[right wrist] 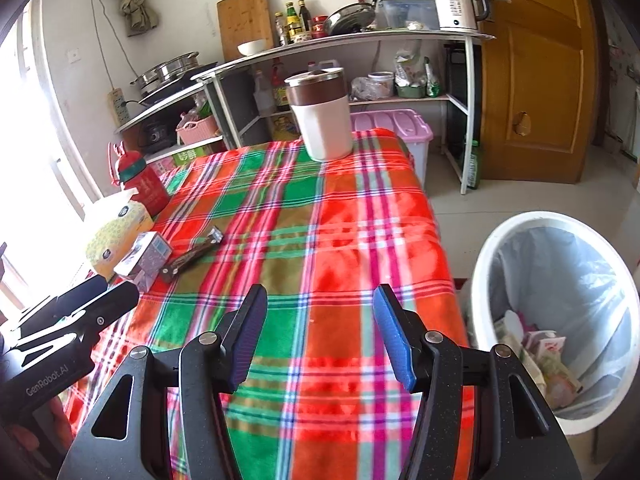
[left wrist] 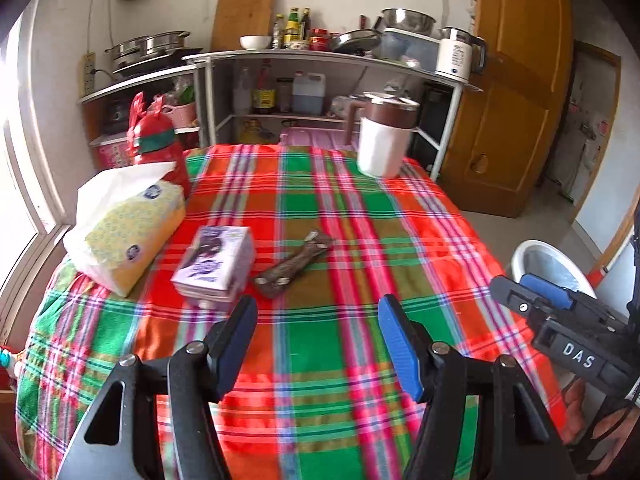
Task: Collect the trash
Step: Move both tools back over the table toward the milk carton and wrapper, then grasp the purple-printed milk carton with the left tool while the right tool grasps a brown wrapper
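Left gripper (left wrist: 318, 338) fingers apart, empty, right gripper (right wrist: 320, 330) fingers apart, empty, brown wrapper (left wrist: 294, 264) on plaid tablecloth (left wrist: 340, 208), lined bin (right wrist: 560, 240) beside table

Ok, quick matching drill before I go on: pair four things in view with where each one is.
Things:
1. brown crumpled wrapper
2. white lined trash bin
3. white jug with brown lid
4. yellow tissue pack

Places:
A. far end of the plaid tablecloth
B. on the floor, right of the table
C. table's left edge, by the window
D. mid-table, beside the purple box

Pairs: 1-D, 2-B, 3-A, 4-C
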Available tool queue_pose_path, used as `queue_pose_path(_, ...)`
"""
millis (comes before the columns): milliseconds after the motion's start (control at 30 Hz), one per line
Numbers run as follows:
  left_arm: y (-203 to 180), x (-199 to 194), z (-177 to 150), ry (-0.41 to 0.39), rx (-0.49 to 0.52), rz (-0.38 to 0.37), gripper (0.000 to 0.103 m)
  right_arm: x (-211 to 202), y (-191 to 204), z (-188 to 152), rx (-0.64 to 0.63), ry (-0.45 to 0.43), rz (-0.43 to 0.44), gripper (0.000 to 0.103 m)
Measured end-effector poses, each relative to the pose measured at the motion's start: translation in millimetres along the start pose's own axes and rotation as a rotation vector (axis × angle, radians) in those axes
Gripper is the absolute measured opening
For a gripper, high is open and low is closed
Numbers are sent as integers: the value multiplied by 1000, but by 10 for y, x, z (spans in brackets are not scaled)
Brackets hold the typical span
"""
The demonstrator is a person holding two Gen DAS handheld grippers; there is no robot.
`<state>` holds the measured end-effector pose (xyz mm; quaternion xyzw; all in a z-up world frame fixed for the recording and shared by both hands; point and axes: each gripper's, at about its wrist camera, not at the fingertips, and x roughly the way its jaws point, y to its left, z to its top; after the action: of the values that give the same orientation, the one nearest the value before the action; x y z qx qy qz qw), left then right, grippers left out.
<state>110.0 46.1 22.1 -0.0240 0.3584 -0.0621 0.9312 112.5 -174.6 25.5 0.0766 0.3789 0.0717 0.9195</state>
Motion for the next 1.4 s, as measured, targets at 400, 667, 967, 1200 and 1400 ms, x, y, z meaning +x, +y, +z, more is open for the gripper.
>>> queue_pose_path(400, 615, 294, 54, 42, -60, 63, 65, 551, 445, 155, -47, 71, 42, 57)
queue_pose_path(667, 800, 617, 107, 101, -81, 32, 65, 781, 630, 275, -55, 86, 58, 57)
queue_pose_path(967, 919, 753, 155, 113, -105, 29, 64, 1034, 828, 352, -59, 122, 87, 57)
queue_pose_path(1200, 955, 816, 160, 135, -119, 22, 59, 1216, 959, 386, -45, 155, 120, 57)
queue_pose_path(1400, 995, 757, 127, 126, -132, 27, 59, 1321, 1052, 391, -36, 177, 133, 56)
